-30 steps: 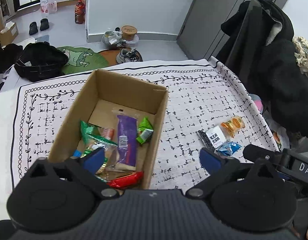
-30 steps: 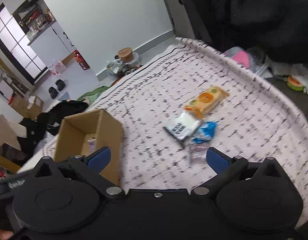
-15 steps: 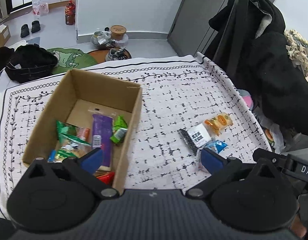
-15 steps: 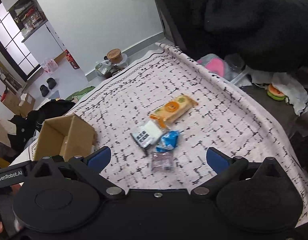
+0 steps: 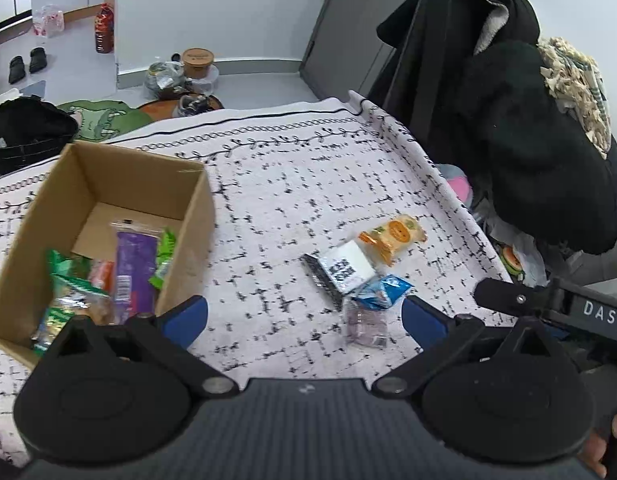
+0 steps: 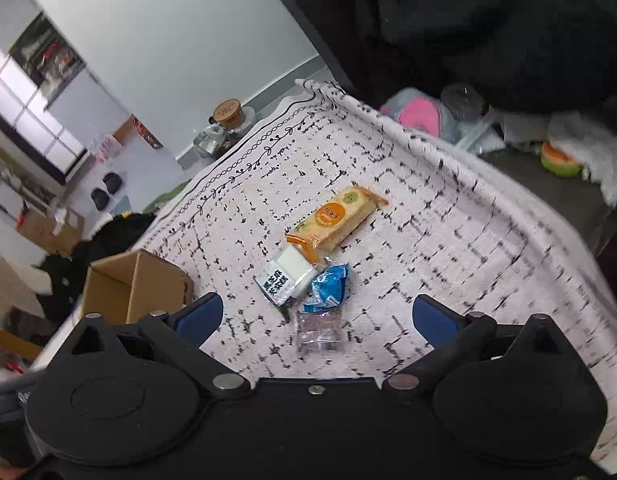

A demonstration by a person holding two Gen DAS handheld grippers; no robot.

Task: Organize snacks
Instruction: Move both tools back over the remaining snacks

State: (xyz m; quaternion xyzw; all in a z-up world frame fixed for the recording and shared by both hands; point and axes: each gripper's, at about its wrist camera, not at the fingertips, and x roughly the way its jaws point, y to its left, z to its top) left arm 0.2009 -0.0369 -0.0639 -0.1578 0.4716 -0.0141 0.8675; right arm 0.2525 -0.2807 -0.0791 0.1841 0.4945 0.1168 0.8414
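A cardboard box (image 5: 108, 184) on the patterned cloth holds several snacks, among them a long purple packet (image 5: 134, 268). To its right lie an orange cracker pack (image 5: 392, 236), a white-and-black packet (image 5: 344, 268), a blue packet (image 5: 382, 290) and a clear purplish packet (image 5: 364, 324). My left gripper (image 5: 304, 320) is open above the cloth between box and pile. My right gripper (image 6: 316, 316) hovers over the clear purplish packet (image 6: 320, 332). Its jaws are closing but still wide, pressing on nothing. The orange pack (image 6: 336, 218) and blue packet (image 6: 328, 288) lie just beyond.
Black coats (image 5: 528, 140) hang on a chair past the table's right edge, with pink and white clutter (image 6: 420, 114) below. A black bag (image 5: 24, 136), jars and shoes sit on the floor behind. The box (image 6: 136, 284) stands left of the right gripper.
My left gripper has shifted right, from over the box toward the loose snacks. My right gripper has moved in over the pile, which now sits centred between its fingers.
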